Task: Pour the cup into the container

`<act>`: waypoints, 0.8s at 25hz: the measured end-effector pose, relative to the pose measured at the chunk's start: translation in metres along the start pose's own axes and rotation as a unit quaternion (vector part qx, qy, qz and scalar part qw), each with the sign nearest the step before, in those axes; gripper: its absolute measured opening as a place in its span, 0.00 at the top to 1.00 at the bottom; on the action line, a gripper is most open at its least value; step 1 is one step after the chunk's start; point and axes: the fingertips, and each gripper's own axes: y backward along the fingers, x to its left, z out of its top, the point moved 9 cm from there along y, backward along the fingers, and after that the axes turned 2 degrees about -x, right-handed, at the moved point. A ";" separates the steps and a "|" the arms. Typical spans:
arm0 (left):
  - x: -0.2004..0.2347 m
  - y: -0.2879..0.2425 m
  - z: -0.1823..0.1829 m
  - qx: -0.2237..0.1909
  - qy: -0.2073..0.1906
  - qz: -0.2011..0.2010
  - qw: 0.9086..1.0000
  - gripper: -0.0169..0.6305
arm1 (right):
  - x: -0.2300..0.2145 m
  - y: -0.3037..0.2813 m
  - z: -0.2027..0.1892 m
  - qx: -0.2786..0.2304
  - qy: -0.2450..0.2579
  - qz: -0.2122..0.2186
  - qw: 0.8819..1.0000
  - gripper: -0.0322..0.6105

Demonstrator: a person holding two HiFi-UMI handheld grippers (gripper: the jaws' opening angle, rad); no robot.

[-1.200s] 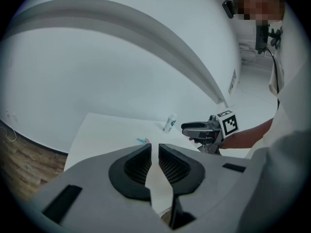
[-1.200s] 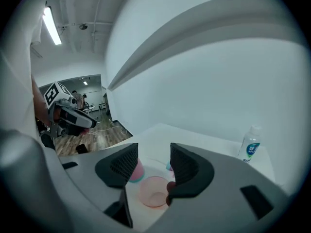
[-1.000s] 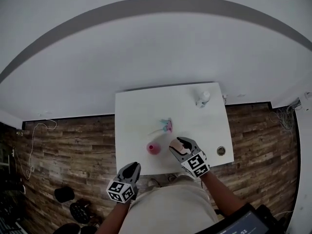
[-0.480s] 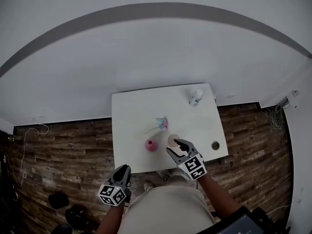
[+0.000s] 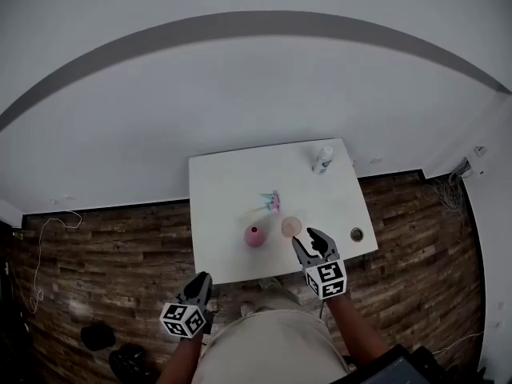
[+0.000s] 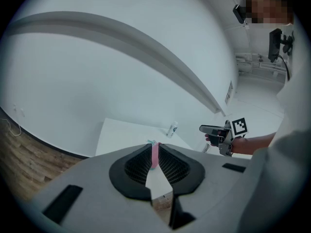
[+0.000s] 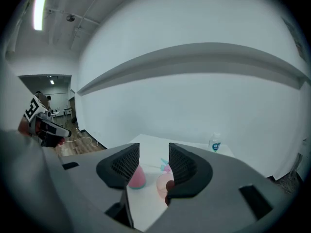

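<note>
Pre-grasp: translucent pink plastic cup (image 5: 290, 227) not yet gripped; right tongs (image 5: 310, 239) open, empty, just narrowed; left tongs (image 5: 202, 283) closed to a slit, empty. Next: cup to be straddled.

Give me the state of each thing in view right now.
cup: upright on the table, ungripped.
pink container: upright beside the cup, apart.
bottle: upright at the table's far edge.
right hand-held gripper: open, empty; jaws have just been closing.
left hand-held gripper: jaws together, empty, off the table.
</note>
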 end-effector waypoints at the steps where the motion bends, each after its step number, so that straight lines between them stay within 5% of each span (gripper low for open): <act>1: 0.001 0.002 0.000 -0.002 -0.004 0.000 1.000 0.92 | 0.003 0.003 -0.002 -0.004 0.002 -0.008 1.000 0.65; 12: 0.009 -0.006 0.011 -0.011 -0.046 -0.021 0.999 0.92 | 0.016 0.013 -0.016 -0.013 0.027 -0.089 0.996 0.65; 20: -0.021 -0.031 0.031 -0.011 -0.045 -0.020 0.999 0.92 | 0.004 0.027 -0.001 -0.028 0.058 -0.067 0.996 0.65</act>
